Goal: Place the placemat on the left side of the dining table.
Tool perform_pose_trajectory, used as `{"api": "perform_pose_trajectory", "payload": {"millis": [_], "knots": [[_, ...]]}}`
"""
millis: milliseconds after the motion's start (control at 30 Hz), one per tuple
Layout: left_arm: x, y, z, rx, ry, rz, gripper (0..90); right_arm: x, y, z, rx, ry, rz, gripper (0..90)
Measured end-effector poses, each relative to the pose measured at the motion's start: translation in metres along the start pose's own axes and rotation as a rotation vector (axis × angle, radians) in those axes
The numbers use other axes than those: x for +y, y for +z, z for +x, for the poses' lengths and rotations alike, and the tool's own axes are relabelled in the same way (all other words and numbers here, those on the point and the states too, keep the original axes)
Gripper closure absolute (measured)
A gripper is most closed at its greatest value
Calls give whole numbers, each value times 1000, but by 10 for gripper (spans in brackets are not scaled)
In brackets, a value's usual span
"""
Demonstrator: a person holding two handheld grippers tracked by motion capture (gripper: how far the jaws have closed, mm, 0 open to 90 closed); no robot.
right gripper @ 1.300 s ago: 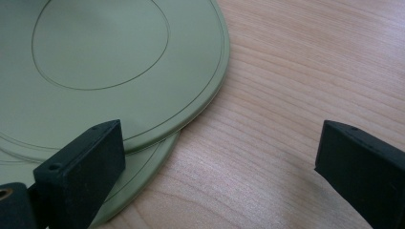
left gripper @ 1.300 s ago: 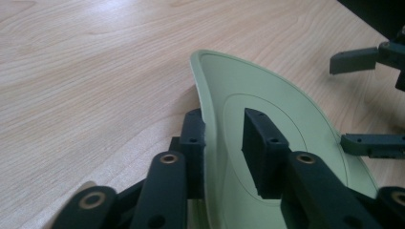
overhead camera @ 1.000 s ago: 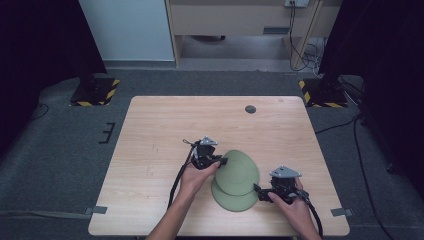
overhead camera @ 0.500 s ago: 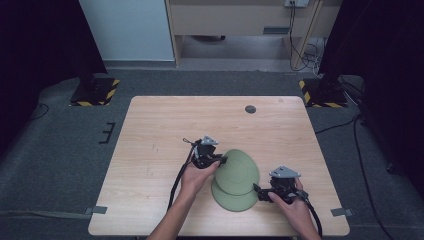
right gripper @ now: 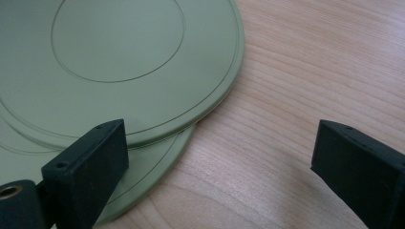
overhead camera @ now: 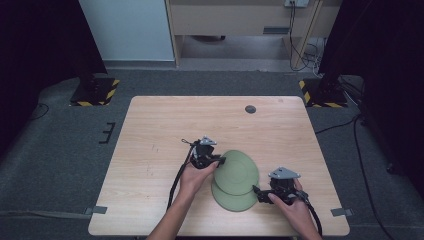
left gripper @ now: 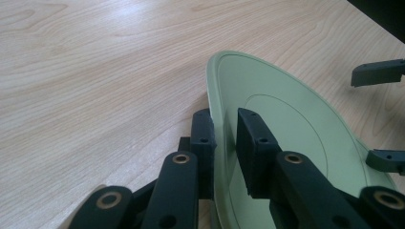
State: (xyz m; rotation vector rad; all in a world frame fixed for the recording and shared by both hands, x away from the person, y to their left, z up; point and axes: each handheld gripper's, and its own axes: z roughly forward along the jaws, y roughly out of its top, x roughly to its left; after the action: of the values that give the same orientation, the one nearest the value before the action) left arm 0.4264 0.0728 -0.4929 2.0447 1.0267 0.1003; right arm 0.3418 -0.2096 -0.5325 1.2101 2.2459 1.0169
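Two smooth round matte-green plates overlapped near the front of a pale wood-grain table (overhead camera: 165, 130), upper plate (overhead camera: 237, 172) pinched at its rim by the left tool (overhead camera: 220, 161), lower plate (overhead camera: 235, 202) largely covered, right tool (overhead camera: 256, 192) held wide open beside them, nothing between its jaws.
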Motion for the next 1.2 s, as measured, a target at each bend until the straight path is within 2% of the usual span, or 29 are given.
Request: {"api": "perform_pose_trajectory", "payload": {"millis": [200,533,700,800,1067,1200], "knots": [[-2,0,2,-4,-11,2,768,0,-1,1,9,-1,2,55],[-1,-2,0,-6,5,7,771,1,2,1,8,-2,3,42],[1,-5,-1,-16,12,-3,811,2,4,1,-7,4,5,8],[3,-8,-1,-32,3,-19,831,2,4,1,-8,1,1,26],[8,-15,-2,-19,24,-37,853,2,-1,-6,-40,21,-15,49],[12,-20,-6,11,53,-42,853,2,-2,-8,-43,28,-19,50]]}}
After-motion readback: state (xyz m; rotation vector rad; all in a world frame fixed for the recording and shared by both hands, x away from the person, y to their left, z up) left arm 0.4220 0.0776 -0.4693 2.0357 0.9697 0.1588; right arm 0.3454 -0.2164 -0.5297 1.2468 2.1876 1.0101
